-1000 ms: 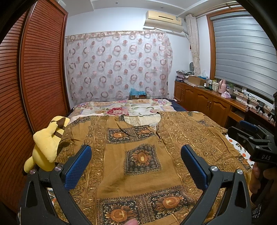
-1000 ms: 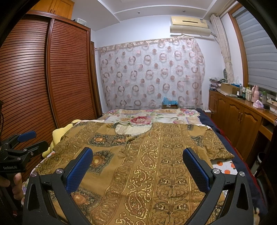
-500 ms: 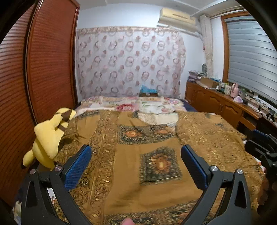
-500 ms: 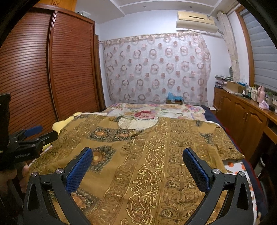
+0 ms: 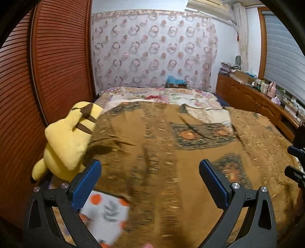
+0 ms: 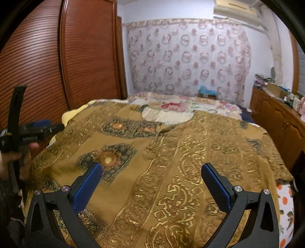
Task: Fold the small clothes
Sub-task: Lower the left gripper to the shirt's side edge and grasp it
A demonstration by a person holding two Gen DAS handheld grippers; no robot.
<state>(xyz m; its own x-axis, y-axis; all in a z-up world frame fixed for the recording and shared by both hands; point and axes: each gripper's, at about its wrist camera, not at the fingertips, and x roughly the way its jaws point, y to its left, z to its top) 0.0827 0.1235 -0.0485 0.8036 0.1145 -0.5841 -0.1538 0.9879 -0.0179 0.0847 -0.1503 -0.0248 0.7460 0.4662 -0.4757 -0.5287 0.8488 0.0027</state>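
Your left gripper (image 5: 149, 167) and right gripper (image 6: 151, 171) both gape wide, holding nothing, above the brown patterned garment (image 6: 171, 152) spread flat on the bed (image 5: 171, 95). Yellow plush toy (image 5: 70, 137) touches its left edge.

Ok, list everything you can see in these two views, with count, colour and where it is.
garment: one, brown-gold patterned, spread flat over the bed
bedsheet: one, white with orange print, showing at the garment's near left edge
floral quilt: one, cream with pink flowers, beyond the garment
plush toy: one, yellow, at the bed's left edge
wardrobe: one, reddish louvred wood, left
curtain: one, white with ring print, far wall
sideboard: one, brown wood, right, cluttered
air conditioner: one, cream, top right
left gripper: jaws open, above the garment
right gripper: jaws open, above the garment
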